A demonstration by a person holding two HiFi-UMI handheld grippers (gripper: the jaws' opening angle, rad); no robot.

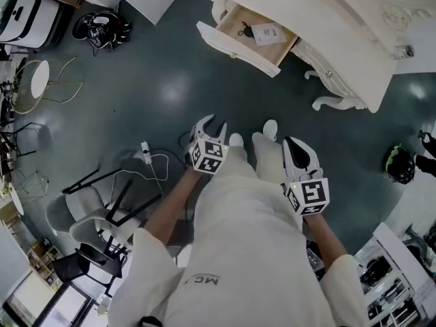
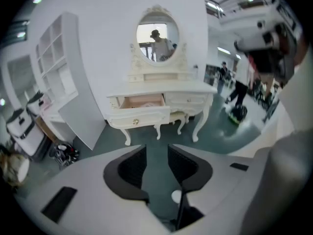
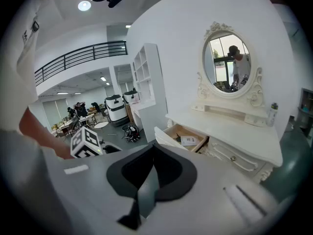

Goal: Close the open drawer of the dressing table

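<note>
Left tool point(image 1: 212, 128) spread, right tool point(image 1: 294, 145) pressed together, open drawer point(image 1: 231, 41) holding white card point(image 1: 270, 33)

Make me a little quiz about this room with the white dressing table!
1. True or false: the drawer of the dressing table stands open.
2. Which gripper has its jaws apart? A) the left one B) the right one C) both
3. Fill in: the mirror above the table top is ____ in shape.

Key
1. True. It is pulled out, with papers lying inside.
2. A. The left gripper has a gap between its jaws and nothing in it; the right gripper has its jaws together.
3. Oval.
</note>
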